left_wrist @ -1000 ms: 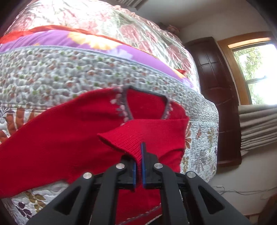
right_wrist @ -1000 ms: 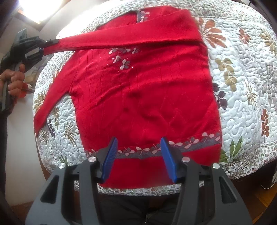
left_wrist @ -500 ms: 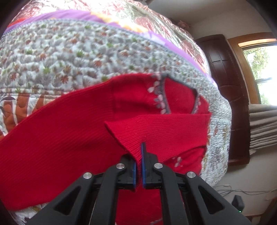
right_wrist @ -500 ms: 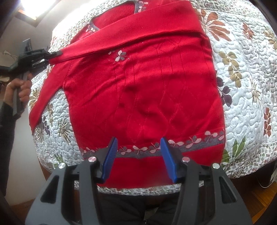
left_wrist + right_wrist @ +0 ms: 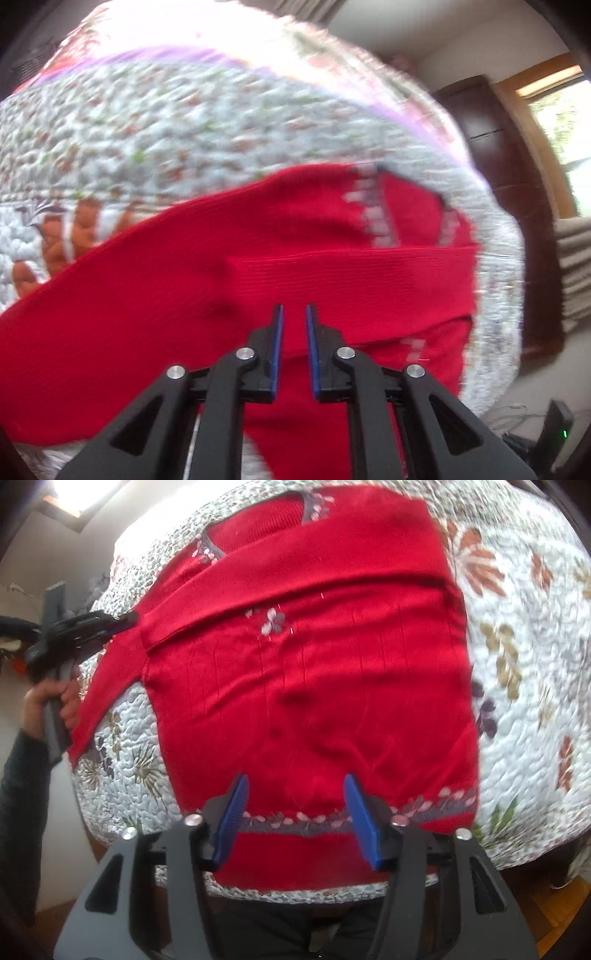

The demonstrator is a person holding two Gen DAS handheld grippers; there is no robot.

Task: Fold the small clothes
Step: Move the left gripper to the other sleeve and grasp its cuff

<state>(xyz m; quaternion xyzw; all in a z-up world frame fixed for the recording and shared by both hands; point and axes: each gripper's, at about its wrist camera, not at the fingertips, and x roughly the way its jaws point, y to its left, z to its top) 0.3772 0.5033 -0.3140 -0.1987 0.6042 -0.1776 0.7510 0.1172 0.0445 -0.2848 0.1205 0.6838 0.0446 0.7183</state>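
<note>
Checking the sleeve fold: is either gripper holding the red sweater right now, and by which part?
Neither. The left gripper has its jaws apart over the folded sleeve; the right gripper hangs open above the sweater hem.

No words, numbers, labels or signs to read anywhere in either view.
</note>
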